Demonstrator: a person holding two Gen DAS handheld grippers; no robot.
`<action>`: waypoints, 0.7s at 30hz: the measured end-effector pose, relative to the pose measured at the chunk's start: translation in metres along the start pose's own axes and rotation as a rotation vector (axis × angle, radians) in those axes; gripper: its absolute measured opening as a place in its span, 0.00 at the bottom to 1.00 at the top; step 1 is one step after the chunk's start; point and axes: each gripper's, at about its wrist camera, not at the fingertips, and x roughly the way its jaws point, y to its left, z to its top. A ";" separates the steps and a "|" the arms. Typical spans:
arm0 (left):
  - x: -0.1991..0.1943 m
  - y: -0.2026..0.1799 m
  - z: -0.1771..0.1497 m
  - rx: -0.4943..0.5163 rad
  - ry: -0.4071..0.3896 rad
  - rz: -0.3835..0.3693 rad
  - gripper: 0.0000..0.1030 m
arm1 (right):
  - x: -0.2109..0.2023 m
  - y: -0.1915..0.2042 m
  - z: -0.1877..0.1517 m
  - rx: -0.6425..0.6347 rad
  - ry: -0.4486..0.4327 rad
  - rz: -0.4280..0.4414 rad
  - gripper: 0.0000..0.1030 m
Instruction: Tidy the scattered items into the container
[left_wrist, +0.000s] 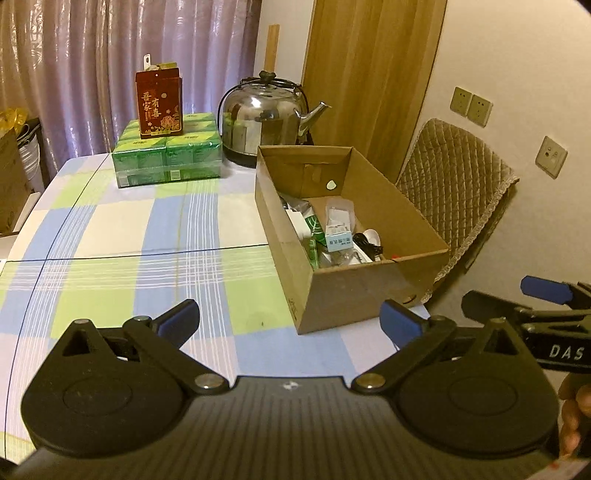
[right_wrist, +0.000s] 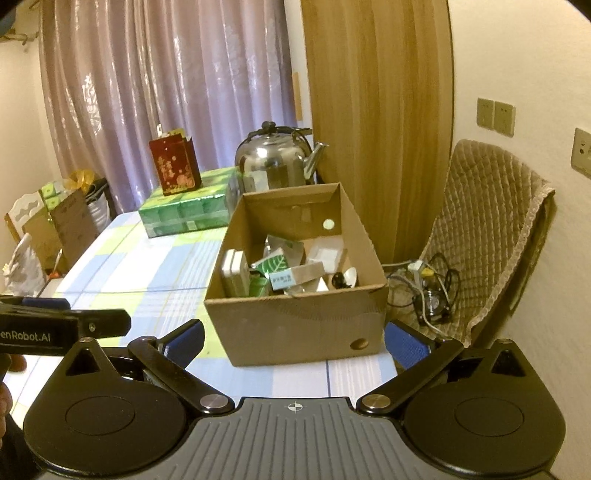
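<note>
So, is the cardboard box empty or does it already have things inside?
Not empty. The open-topped cardboard box holds a loose pile covering its floor: a leaf-print packet, a small blue-labelled carton, a black cable.

One cardboard box (right_wrist: 295, 332), one steel kettle (right_wrist: 275, 162), one red carton (right_wrist: 175, 170), one quilted chair (right_wrist: 487, 229), two grippers.

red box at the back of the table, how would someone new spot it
Start at the checked tablecloth and look to its far end by the curtain. A green shrink-wrapped pack lies there beside a steel kettle. The red box stands upright on that pack, the only red thing, with gold lettering.
</note>
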 end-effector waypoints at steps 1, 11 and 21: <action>-0.004 -0.002 -0.001 0.001 -0.003 -0.003 0.99 | -0.004 0.001 -0.001 -0.001 -0.001 -0.002 0.98; -0.028 -0.011 -0.011 0.002 -0.006 -0.009 0.99 | -0.032 0.005 -0.008 -0.015 -0.013 -0.025 0.98; -0.028 -0.016 -0.020 0.011 -0.003 -0.002 0.99 | -0.034 0.007 -0.012 -0.019 -0.001 -0.018 0.98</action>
